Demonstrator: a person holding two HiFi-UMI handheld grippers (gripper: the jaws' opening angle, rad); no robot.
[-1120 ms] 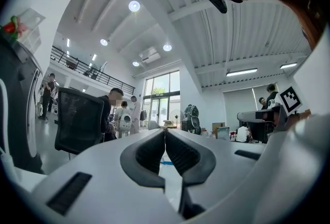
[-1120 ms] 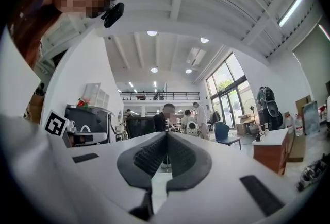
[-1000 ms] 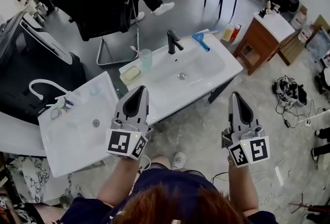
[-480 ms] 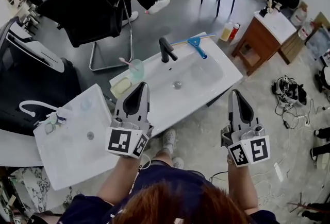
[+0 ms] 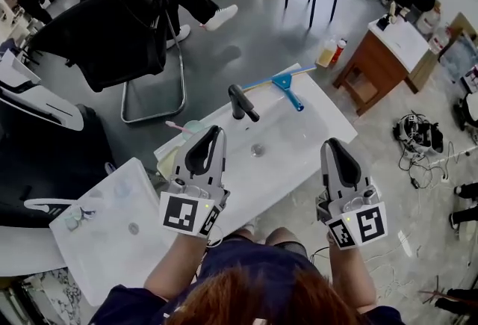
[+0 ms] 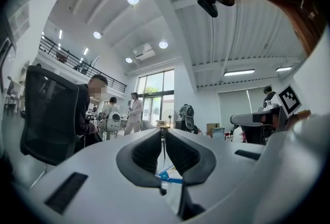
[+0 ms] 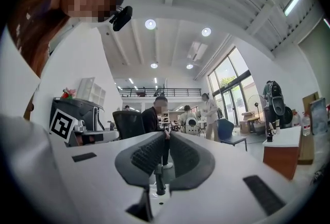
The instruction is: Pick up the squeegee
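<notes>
Left claw (image 5: 214, 131) is pinched fully together and empty, with the black faucet (image 5: 240, 101) just ahead of it. The blue squeegee (image 5: 284, 84) lies flat on the sink's (image 5: 327, 116) far rim, well ahead of both claws and past that faucet. Right claw (image 5: 333, 143) is opening, only a narrow slit, nothing in it. Risk: reaching in with so little gap likely shoves the squeegee off the back edge or clips the faucet.
</notes>
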